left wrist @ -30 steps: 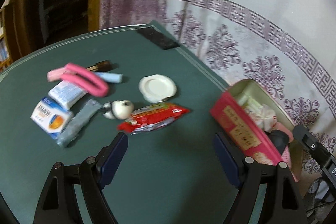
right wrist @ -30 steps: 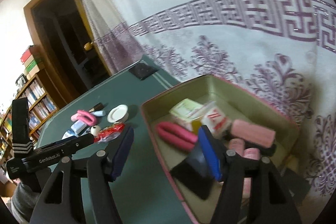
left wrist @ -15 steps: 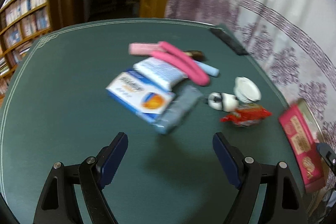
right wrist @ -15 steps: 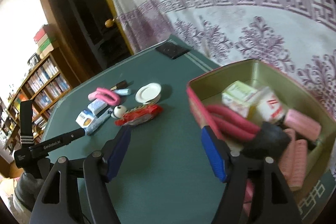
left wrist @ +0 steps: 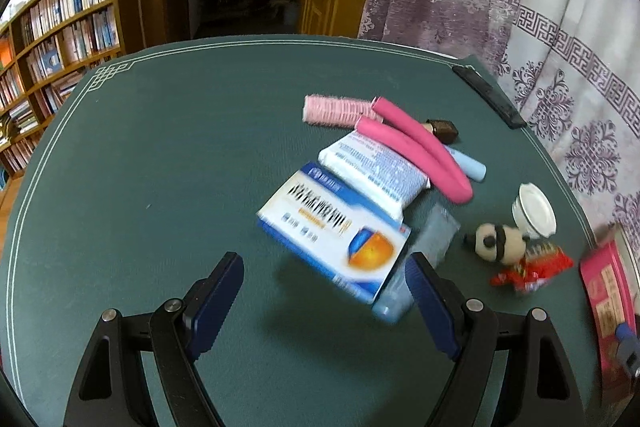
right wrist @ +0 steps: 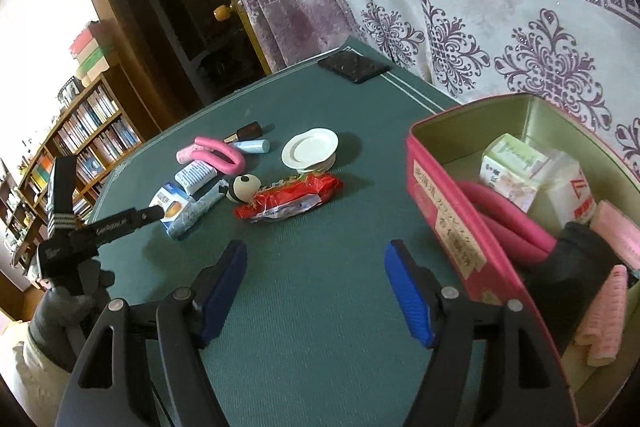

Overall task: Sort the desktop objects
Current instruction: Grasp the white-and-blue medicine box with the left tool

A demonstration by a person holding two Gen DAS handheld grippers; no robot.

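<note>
Both grippers stand empty over a green felt table [left wrist: 160,155] – loose items ahead, pink tin at the side.

Left gripper [left wrist: 324,291]: jaws wide, nothing between the ribbed blue pads; a glossy blue-and-white carton [left wrist: 334,233] lies just beyond the tips toward 12 o'clock, its near corner close to the right-hand pad, overlapping a soft white tissue pack [left wrist: 374,173] and a grey-blue sachet [left wrist: 424,255]. A bent pink foam roller [left wrist: 416,147] lies at 1 o'clock, a round panda toy [left wrist: 496,243] at 2 o'clock. Right gripper [right wrist: 316,287]: jaws opening, bare felt between them; a crinkled red snack packet [right wrist: 288,199] lies at 12 o'clock, well apart, a white plastic lid [right wrist: 310,149] beyond it. The rectangular pink tin [right wrist: 448,227] stands at 3 o'clock – just beside the right-hand pad.
</note>
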